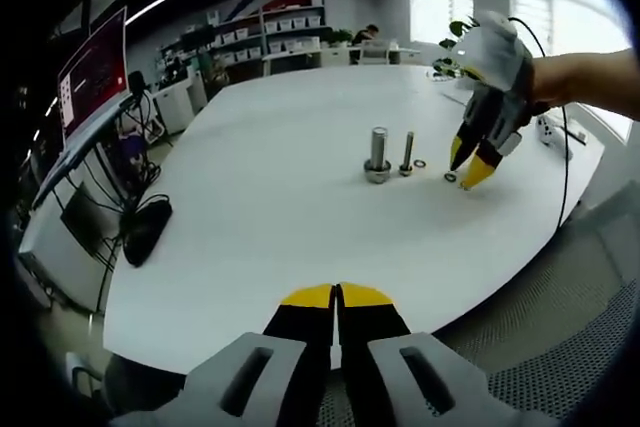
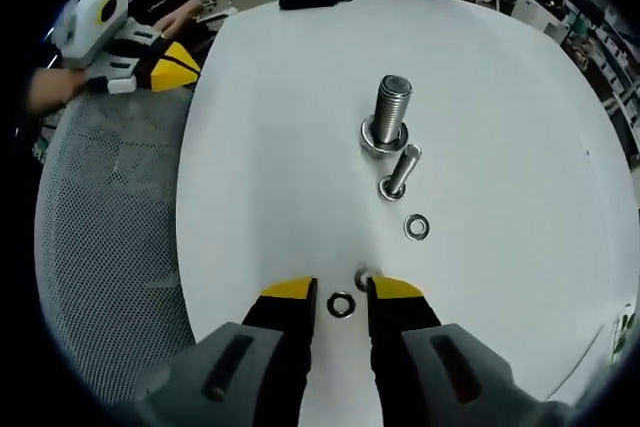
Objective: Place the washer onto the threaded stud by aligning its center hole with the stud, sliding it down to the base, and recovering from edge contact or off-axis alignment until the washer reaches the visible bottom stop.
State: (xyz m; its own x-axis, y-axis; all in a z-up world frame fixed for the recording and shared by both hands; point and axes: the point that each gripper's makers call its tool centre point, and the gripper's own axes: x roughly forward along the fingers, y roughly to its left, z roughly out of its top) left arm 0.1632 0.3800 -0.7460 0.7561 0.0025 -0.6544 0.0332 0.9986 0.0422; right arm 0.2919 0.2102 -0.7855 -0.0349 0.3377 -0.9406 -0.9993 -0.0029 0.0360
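In the right gripper view we see our right gripper (image 2: 342, 292) spread apart, its jaws standing either side of a washer (image 2: 340, 304) lying flat on the white desk (image 2: 260, 147), well in from the edges. Beyond it lie a second washer (image 2: 417, 227), a small bolt (image 2: 397, 173), then the large threaded stud (image 2: 389, 112) upright. Our left gripper (image 1: 336, 296), jaws pressed together and holding nothing, hangs over the desk's near edge.
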